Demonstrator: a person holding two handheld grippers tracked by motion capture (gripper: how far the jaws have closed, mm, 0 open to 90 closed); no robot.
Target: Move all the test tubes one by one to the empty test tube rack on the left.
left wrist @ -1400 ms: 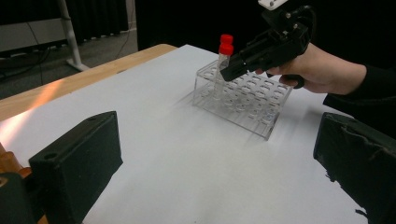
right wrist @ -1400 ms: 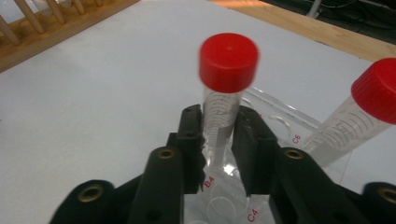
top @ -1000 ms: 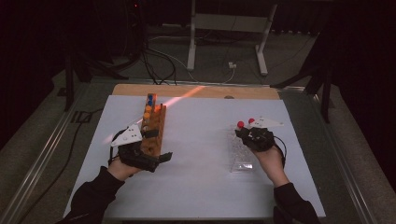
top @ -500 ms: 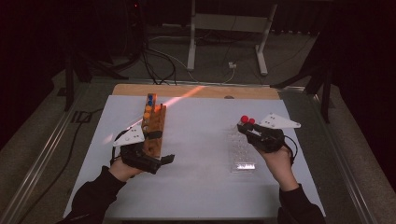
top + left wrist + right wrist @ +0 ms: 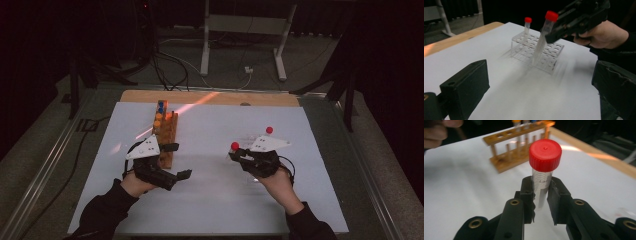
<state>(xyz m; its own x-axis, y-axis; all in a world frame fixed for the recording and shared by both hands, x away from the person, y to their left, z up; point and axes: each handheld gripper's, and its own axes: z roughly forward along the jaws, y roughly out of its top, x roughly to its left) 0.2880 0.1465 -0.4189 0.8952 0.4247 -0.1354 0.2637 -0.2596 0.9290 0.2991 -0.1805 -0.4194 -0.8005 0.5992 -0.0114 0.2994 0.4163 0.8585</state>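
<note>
My right gripper (image 5: 541,195) is shut on a clear tube with a red cap (image 5: 545,155) and holds it upright above the white table. In the left gripper view that tube (image 5: 540,42) hangs tilted in front of a clear plastic rack (image 5: 537,52). At the rack's far end stands a second red-capped tube (image 5: 528,21). In the high view the held tube's cap (image 5: 234,146) sits left of the right gripper (image 5: 245,159). My left gripper (image 5: 177,161) stands open beside a wooden rack (image 5: 165,132), with nothing between its jaws.
The wooden rack (image 5: 519,145) holds several tubes with orange and blue caps (image 5: 160,112). A wooden strip (image 5: 210,97) runs along the white table's far edge. Behind it, cables and a metal stand (image 5: 245,30) sit on the floor.
My right gripper has moved left and a little up with the red-capped tube, away from the clear rack. The second tube stays in the rack. My left gripper has hardly moved.
</note>
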